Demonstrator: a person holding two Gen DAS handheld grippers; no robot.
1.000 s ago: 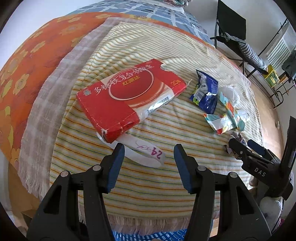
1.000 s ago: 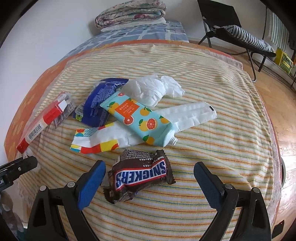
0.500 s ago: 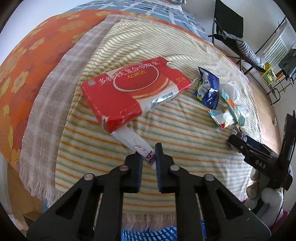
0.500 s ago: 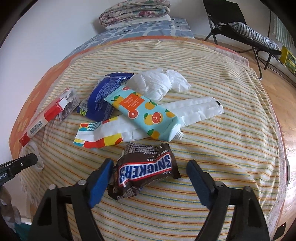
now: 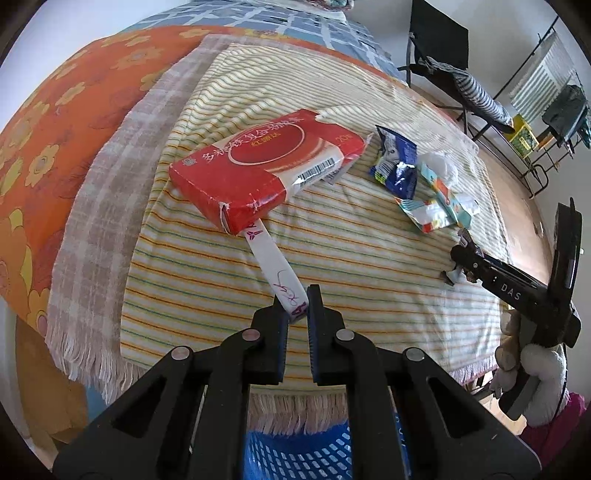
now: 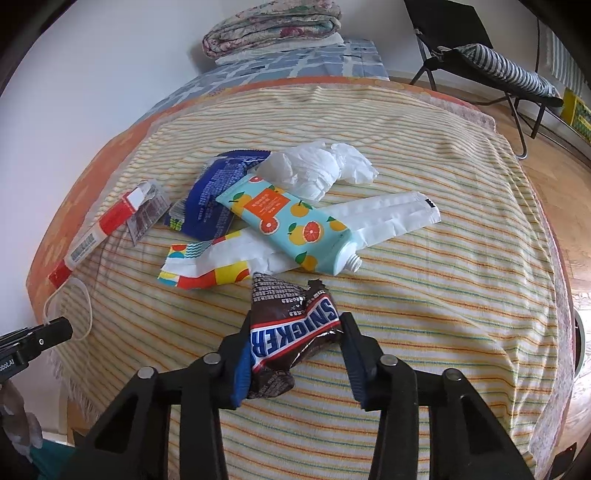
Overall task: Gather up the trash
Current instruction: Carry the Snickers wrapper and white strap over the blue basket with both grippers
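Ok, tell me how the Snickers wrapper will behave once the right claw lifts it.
The Snickers wrapper looks crumpled and flattened, so probably empty, very light and floppy. Its glossy film may slip between the right claw fingers, which pinch only its sides. The loose, unpinched ends will likely droop.

One red box (image 5: 266, 173). One white paper band (image 5: 277, 273). One blue foil wrapper (image 6: 214, 199). One crumpled white tissue (image 6: 317, 170). One citrus-print tube (image 6: 291, 225), cap off. One colourful flattened wrapper (image 6: 207, 266). One long white flattened packet (image 6: 391, 218). One Snickers wrapper (image 6: 291, 336). Two grippers: left gripper (image 5: 297, 314), right gripper (image 6: 295, 350), two fingers each. One blue basket (image 5: 317, 458). One folding chair (image 6: 491, 62). One folded quilt stack (image 6: 273, 26).
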